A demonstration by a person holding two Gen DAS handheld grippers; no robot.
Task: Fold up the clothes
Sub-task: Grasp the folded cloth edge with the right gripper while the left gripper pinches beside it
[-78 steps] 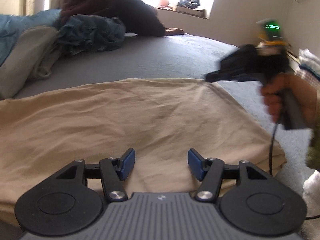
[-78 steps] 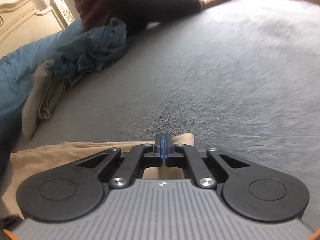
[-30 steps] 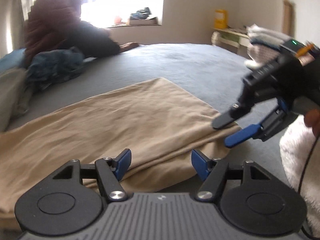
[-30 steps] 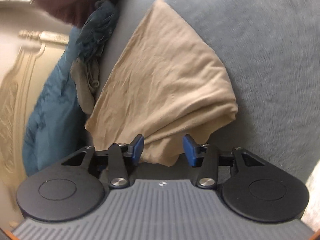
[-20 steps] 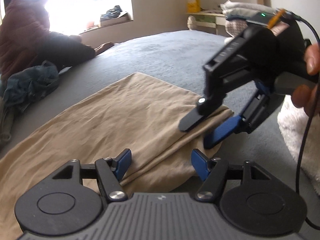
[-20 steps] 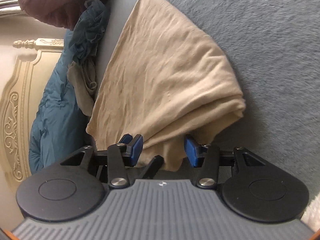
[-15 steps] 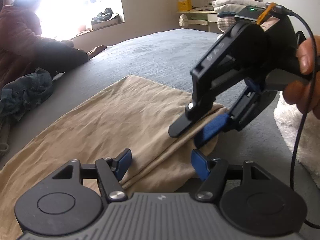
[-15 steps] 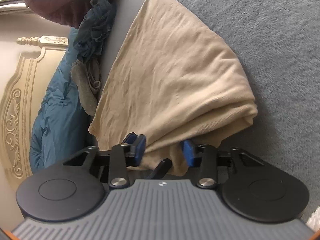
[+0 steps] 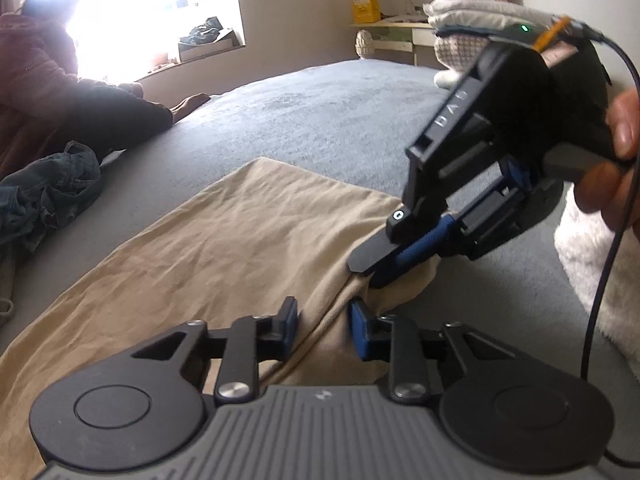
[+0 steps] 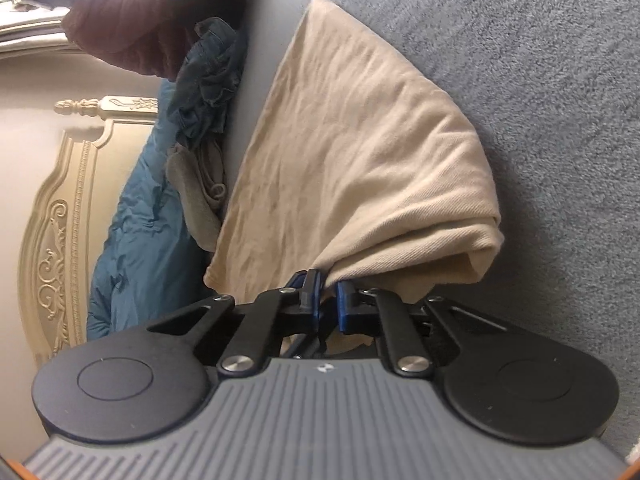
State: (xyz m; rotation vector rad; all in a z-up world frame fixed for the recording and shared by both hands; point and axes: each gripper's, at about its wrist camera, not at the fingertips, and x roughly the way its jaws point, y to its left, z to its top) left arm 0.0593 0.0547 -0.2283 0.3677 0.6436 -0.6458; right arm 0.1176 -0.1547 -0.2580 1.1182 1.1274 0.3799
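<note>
Two grippers work the same near end of a tan garment (image 9: 224, 248) that lies folded on a grey bedcover (image 9: 344, 104). Nearest the tan garment's corner, the left gripper (image 9: 323, 322) straddles a raised ridge of the cloth; its blue pads are closing, the fabric runs up between them, and the right pad touches it while a sliver of gap shows at the left pad. Just beyond, on the same corner, the right gripper (image 9: 374, 268) comes in from the side, a hand (image 9: 612, 184) wrapped round its handle and a black cable (image 9: 604, 280) hanging from it. Its jaws are closing too, and in the right wrist view the right gripper's pads (image 10: 326, 300) pinch a bunched fold of the tan edge, which is drawn up taut from the bed.

From that corner the garment stretches away across the bedcover, wrinkled, its far end narrowing. Beside its long left edge lies a heap of dark blue denim (image 9: 44, 196), with a grey cloth (image 10: 196, 204) and a teal quilt (image 10: 132, 248) near it, against a carved cream headboard (image 10: 56, 240). Past the denim sits a person (image 9: 48, 92) in a maroon top. To the right of the corner is a white fluffy throw (image 9: 592, 256). Farthest from the garment stand a bright window (image 9: 128, 12), a small table (image 9: 396, 38) with a yellow box (image 9: 365, 2), and stacked folded linens (image 9: 476, 20).
</note>
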